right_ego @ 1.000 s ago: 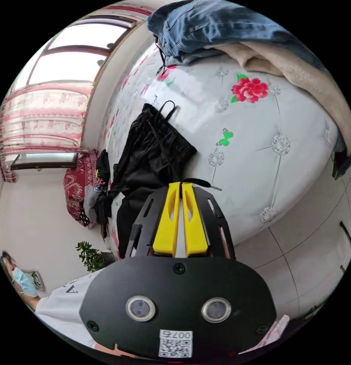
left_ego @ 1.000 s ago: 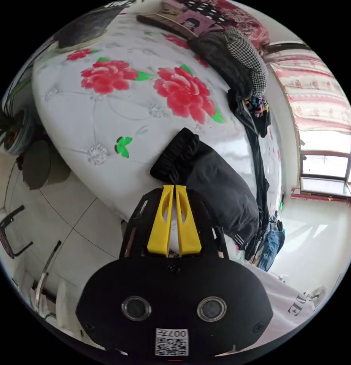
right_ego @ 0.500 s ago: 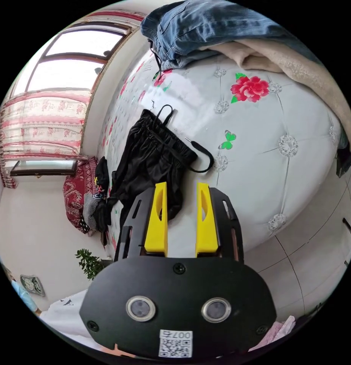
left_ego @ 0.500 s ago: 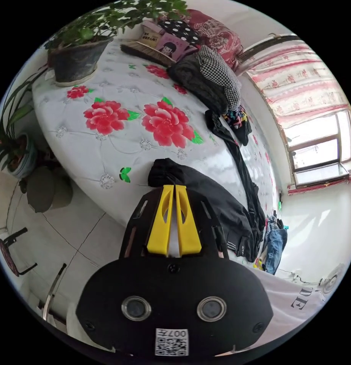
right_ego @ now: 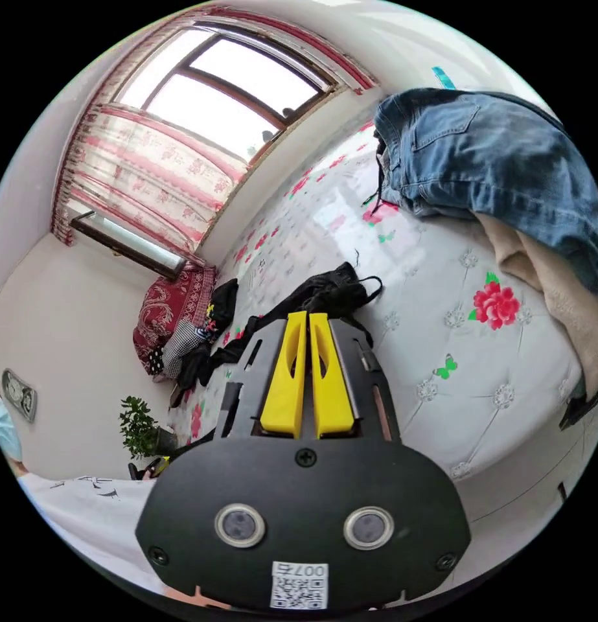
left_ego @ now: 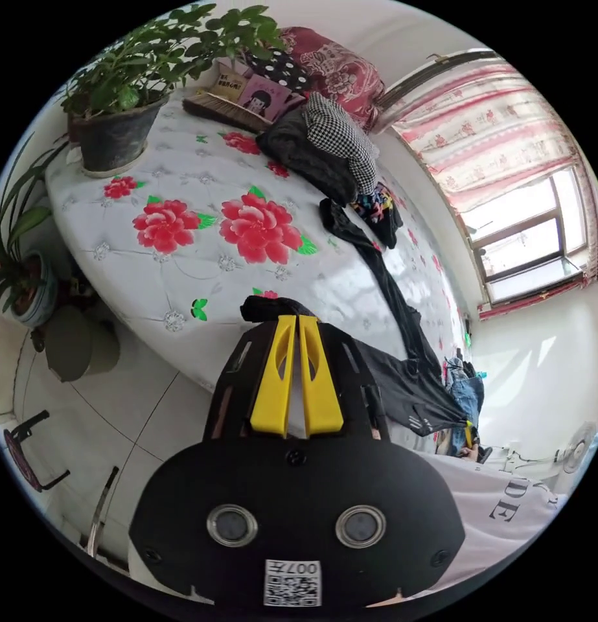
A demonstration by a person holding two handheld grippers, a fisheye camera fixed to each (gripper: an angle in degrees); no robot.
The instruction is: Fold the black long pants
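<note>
The black long pants [left_ego: 402, 382] lie on the flowered bed [left_ego: 182, 259], now stretched long instead of bunched. The right tool [right_ego: 309, 315], open half a second ago, has closed on the waistband; the left tool [left_ego: 297, 319] stays clamped on a cuff. Judged ready for folding.

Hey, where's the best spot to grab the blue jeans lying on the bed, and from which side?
Probably the waistband end of the blue jeans. In the right gripper view that end is turned toward the bare part of the bed, its band and cords showing, so come in from that open side. Their other side drapes over a beige garment, which a claw might catch.
</note>
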